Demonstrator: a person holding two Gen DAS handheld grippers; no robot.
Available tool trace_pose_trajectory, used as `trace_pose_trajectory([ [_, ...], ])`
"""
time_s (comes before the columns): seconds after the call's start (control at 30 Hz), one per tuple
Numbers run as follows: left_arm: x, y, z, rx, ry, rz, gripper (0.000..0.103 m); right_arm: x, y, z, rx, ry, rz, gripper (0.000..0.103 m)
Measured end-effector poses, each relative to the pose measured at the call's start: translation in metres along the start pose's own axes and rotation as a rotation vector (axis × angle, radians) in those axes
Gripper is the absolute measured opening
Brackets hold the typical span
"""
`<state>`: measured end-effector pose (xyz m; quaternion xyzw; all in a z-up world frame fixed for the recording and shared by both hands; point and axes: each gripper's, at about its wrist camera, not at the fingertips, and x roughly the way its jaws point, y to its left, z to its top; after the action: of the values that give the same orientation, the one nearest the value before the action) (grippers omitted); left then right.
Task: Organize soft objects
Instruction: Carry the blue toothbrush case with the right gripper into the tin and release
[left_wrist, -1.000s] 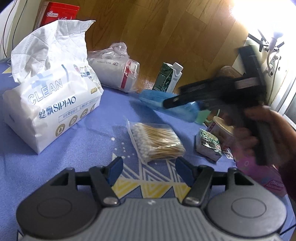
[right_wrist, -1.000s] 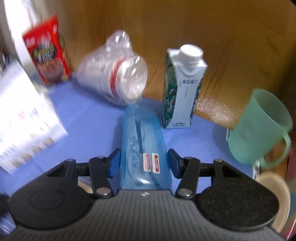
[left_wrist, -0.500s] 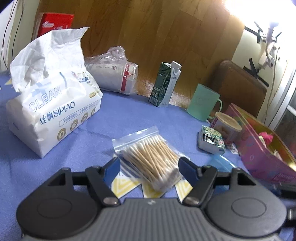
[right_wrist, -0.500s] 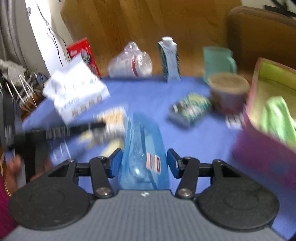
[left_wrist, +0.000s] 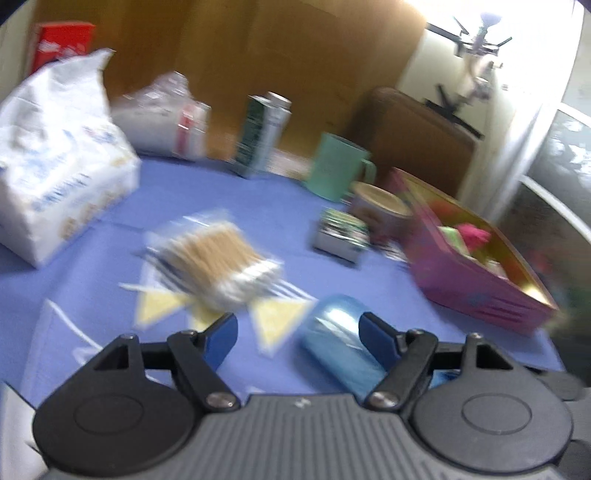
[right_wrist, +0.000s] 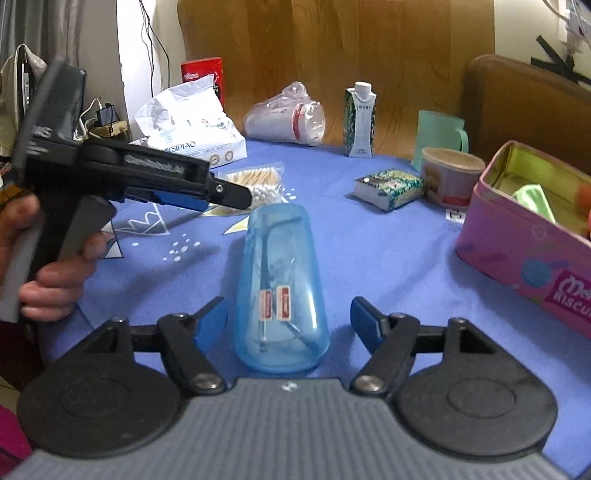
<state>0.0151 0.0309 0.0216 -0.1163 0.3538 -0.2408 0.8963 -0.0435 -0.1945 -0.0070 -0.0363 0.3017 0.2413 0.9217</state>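
Your right gripper (right_wrist: 286, 314) has just spread its jaws; the blue case (right_wrist: 281, 291) lies on the worktop (right_wrist: 388, 258) between them, untouched. Your left gripper (left_wrist: 299, 334) stands open, the case's end just inside its right finger.

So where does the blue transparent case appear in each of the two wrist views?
Left wrist: blue case at bottom centre-right, beside the right fingertip.
Right wrist: blue case at centre, between the open fingers, untouched.
Shared landmark: pink biscuit tin, right of it in both.
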Motion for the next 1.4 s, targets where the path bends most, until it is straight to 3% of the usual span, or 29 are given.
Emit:
trace_pose_trajectory([
  [0.27,0.021,-0.034,-0.018,-0.06,0.161,-0.144,0.073,-0.002,0.008,-0.012,-0.042,0.004,0.009,0.078],
  [0.3,0.024,-0.04,-0.023,-0.042,0.151,-0.132,0.071,-0.001,0.008,-0.014,-0.049,0.007,0.012,0.076],
  [0.33,0.025,-0.048,-0.024,-0.005,0.133,-0.093,0.072,0.0,0.01,-0.016,-0.061,-0.001,0.011,0.064],
  [0.37,0.026,-0.052,-0.024,0.007,0.132,-0.083,0.071,-0.002,0.012,-0.017,-0.071,-0.015,0.02,0.058],
  [0.53,0.021,-0.067,-0.004,0.027,0.103,-0.115,0.063,-0.01,0.008,-0.018,-0.06,-0.053,-0.02,0.058],
  [0.7,0.024,-0.107,0.028,0.148,0.029,-0.131,0.063,-0.031,-0.005,-0.004,-0.042,-0.179,-0.093,0.058],
  [0.93,0.063,-0.176,0.069,0.296,-0.01,-0.2,0.063,-0.049,-0.051,0.016,0.026,-0.309,-0.252,0.058],
  [1.17,0.127,-0.223,0.078,0.382,0.019,-0.2,0.063,-0.043,-0.109,0.022,0.146,-0.337,-0.364,0.058],
  [1.33,0.154,-0.229,0.077,0.39,0.022,-0.129,0.066,-0.021,-0.144,0.026,0.238,-0.33,-0.434,0.059],
  [1.4,0.153,-0.224,0.074,0.384,0.029,-0.133,0.066,-0.01,-0.155,0.027,0.263,-0.316,-0.472,0.059],
])
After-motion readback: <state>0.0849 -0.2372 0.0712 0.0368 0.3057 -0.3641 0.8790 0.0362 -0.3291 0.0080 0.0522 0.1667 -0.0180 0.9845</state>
